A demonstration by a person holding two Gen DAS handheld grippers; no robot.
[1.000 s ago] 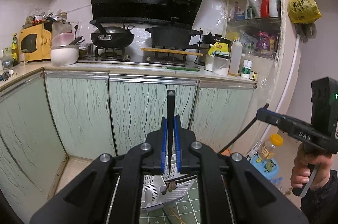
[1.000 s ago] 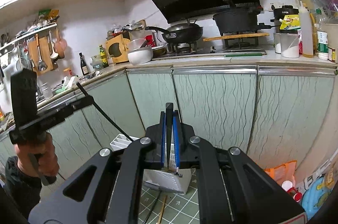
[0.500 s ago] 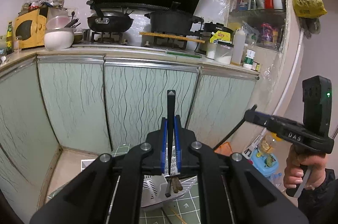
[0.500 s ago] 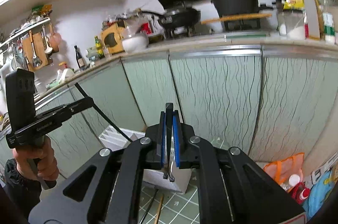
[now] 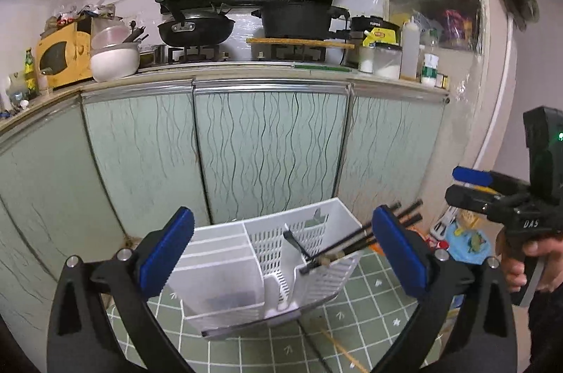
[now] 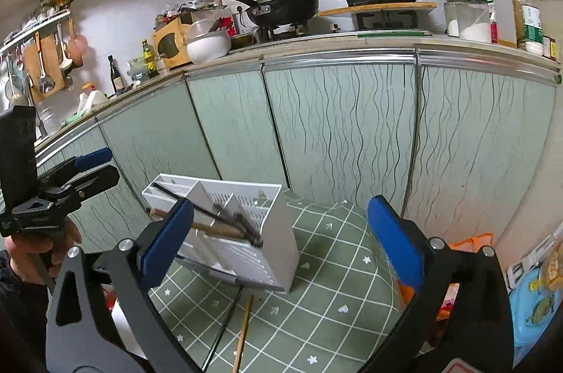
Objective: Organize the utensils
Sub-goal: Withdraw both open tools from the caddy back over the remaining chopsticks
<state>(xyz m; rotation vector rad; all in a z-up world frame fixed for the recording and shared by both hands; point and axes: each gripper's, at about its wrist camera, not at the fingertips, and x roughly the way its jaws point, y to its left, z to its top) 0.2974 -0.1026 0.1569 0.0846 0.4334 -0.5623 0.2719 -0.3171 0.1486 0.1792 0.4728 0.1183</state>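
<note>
A white plastic utensil caddy (image 5: 225, 267) with several compartments stands on a green patterned mat (image 5: 369, 299); it also shows in the right wrist view (image 6: 274, 250). Several dark chopsticks (image 5: 355, 239) lean in its perforated right compartment, their ends sticking out to the right; they also show in the right wrist view (image 6: 225, 221). More chopsticks (image 6: 242, 334) lie on the mat in front of the caddy. My left gripper (image 5: 281, 253) is open and empty above the caddy. My right gripper (image 6: 278, 242) is open and empty to the caddy's right.
Green kitchen cabinets (image 5: 267, 147) stand close behind the caddy. The counter above holds a wok (image 5: 195, 28), a pot (image 5: 299, 19), a white bowl (image 5: 114, 59) and jars (image 5: 387, 59). An orange bag (image 6: 471, 242) and a blue item (image 5: 468, 242) lie on the floor at right.
Both grippers have opened wide and let go of the dark chopsticks, which now rest in the caddy. Both views have tilted down toward the caddy.
</note>
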